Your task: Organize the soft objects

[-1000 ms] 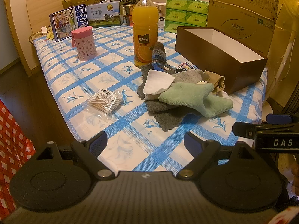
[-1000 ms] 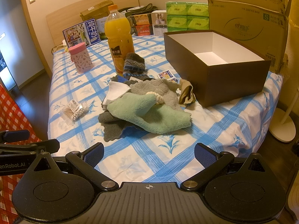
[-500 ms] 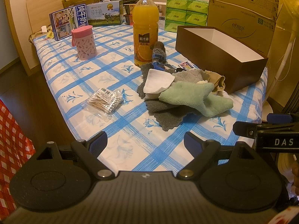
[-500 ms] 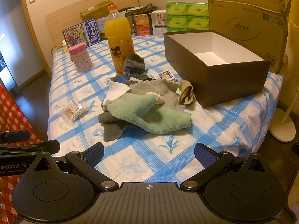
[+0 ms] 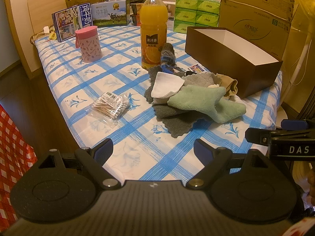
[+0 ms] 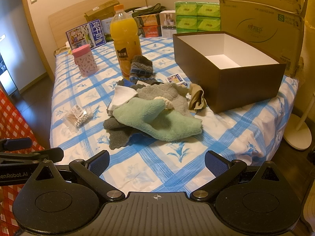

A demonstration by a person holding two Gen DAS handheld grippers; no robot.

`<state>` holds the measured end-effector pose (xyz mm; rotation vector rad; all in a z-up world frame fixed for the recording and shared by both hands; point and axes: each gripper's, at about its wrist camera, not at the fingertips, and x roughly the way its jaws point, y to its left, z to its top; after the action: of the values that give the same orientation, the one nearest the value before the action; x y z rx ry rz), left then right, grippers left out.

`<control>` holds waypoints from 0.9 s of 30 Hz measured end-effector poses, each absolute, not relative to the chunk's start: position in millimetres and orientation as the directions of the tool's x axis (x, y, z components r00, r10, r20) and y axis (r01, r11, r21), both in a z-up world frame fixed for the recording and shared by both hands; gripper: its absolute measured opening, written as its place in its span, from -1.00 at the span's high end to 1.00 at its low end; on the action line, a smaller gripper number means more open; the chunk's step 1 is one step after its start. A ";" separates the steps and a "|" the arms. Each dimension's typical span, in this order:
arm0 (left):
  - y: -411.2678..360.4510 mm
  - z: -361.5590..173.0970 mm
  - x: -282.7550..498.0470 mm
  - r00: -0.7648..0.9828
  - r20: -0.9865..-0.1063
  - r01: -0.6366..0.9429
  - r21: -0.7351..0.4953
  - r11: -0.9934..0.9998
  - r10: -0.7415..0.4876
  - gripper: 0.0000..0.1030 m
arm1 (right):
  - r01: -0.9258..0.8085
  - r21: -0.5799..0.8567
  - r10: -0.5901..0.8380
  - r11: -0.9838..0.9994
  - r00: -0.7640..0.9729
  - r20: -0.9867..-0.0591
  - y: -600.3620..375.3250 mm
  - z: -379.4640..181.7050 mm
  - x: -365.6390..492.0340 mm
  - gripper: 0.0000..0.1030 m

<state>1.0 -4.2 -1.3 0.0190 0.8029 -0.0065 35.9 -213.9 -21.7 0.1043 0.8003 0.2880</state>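
A pile of soft things lies mid-table: a green towel [image 5: 204,102] [image 6: 157,118] on top, grey cloths [image 5: 177,122] [image 6: 165,92] under it, a white cloth [image 5: 167,84] [image 6: 122,96], a tan cloth [image 5: 229,86] [image 6: 196,98] and a knitted sock [image 5: 167,54] [image 6: 141,66]. An open brown box [image 5: 232,59] [image 6: 246,84] with an empty white inside stands right of the pile. My left gripper [image 5: 153,149] and right gripper [image 6: 157,160] are open and empty, both at the near table edge, short of the pile.
An orange juice bottle [image 5: 153,29] [image 6: 126,39] stands behind the pile. A pink cup [image 5: 88,43] [image 6: 84,60] and a cotton swab bag [image 5: 110,106] [image 6: 78,116] lie left. Cartons, tissue packs [image 5: 196,13] and a big cardboard box [image 6: 261,25] line the far edge.
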 end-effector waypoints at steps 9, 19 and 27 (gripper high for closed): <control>-4.7 -1.7 1.1 0.693 -0.721 0.013 0.014 1.000 0.001 -0.71 | -0.215 0.199 0.293 0.956 0.659 -0.693 -214.0 -22.3 36.4 -0.99; -0.7 -16.1 6.6 0.688 -0.726 0.011 0.008 1.000 -0.002 -0.71 | -0.210 0.218 0.303 0.953 0.660 -0.687 -212.6 -28.5 43.1 -0.99; 9.9 -21.2 19.5 0.676 -0.737 0.005 -0.007 1.000 -0.008 -0.71 | -0.229 0.232 0.325 0.946 0.682 -0.655 -211.9 -30.6 54.3 -0.99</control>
<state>19.5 9.9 -21.2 -0.0043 0.8283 -0.0071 54.3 -211.9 -30.6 0.1350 0.7601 0.3118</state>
